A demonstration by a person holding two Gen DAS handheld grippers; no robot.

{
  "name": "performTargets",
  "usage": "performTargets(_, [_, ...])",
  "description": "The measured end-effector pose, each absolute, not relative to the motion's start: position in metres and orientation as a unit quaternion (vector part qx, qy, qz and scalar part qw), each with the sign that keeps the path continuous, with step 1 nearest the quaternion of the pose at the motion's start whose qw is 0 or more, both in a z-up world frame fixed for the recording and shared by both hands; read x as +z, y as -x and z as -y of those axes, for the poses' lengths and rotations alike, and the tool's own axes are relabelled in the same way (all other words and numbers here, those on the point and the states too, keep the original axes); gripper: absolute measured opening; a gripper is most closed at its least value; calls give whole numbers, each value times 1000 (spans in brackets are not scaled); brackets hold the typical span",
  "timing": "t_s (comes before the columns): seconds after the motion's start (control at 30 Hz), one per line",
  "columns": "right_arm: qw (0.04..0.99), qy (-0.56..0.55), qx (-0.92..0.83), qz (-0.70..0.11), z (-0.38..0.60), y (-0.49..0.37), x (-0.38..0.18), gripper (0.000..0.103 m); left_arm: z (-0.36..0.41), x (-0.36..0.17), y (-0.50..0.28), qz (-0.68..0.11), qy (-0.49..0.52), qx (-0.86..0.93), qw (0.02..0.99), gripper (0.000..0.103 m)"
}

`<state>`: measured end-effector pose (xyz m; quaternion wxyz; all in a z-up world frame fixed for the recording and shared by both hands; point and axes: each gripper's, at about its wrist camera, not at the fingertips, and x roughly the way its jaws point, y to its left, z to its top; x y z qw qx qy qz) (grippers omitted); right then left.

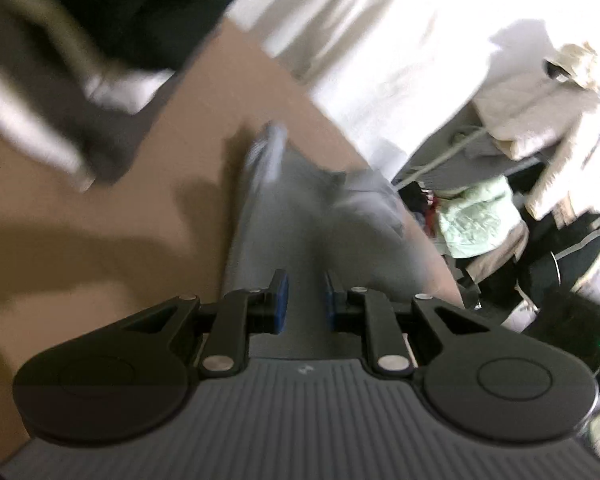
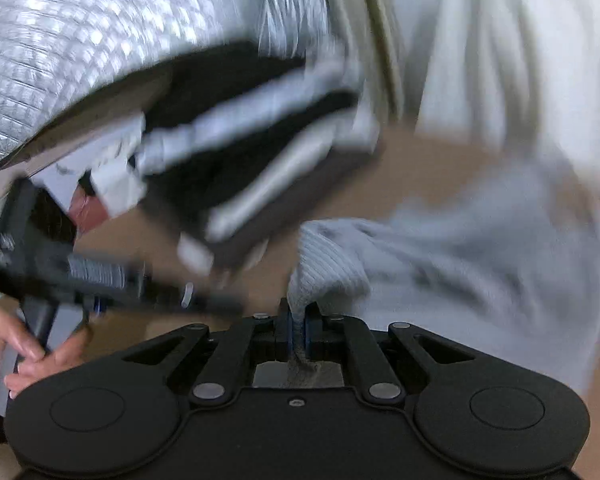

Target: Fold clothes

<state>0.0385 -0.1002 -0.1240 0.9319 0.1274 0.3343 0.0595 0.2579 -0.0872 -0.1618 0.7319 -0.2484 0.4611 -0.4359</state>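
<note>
A grey ribbed garment [image 1: 300,208] lies stretched on the tan surface [image 1: 100,240]. In the left wrist view my left gripper [image 1: 306,300] hovers over it with a gap between its blue pads [image 1: 281,300] and nothing held. In the right wrist view my right gripper [image 2: 298,328] is shut on the ribbed edge of the grey garment [image 2: 440,264], which runs off to the right. The left gripper [image 2: 100,276], held by a hand, shows blurred at the left of the right wrist view.
A stack of folded dark and white clothes [image 2: 252,136] sits behind on the tan surface. White cloth [image 1: 380,40] covers the far side. A pile of mixed clothes [image 1: 500,216] lies at the right. A silver quilted surface [image 2: 80,48] is at upper left.
</note>
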Motion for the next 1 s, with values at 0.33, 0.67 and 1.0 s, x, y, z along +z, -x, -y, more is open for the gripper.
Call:
performTargets(0.33, [942, -77, 60, -320, 71, -12, -151, 7, 112, -173, -270, -484, 282, -453, 694, 17])
performTargets(0.67, [927, -8, 77, -367, 27, 9, -150, 29, 118, -164, -269, -487, 233, -465, 702, 28])
performTargets(1.0, [925, 59, -45, -372, 54, 134, -130, 39, 140, -141, -247, -464, 109, -471, 742, 46])
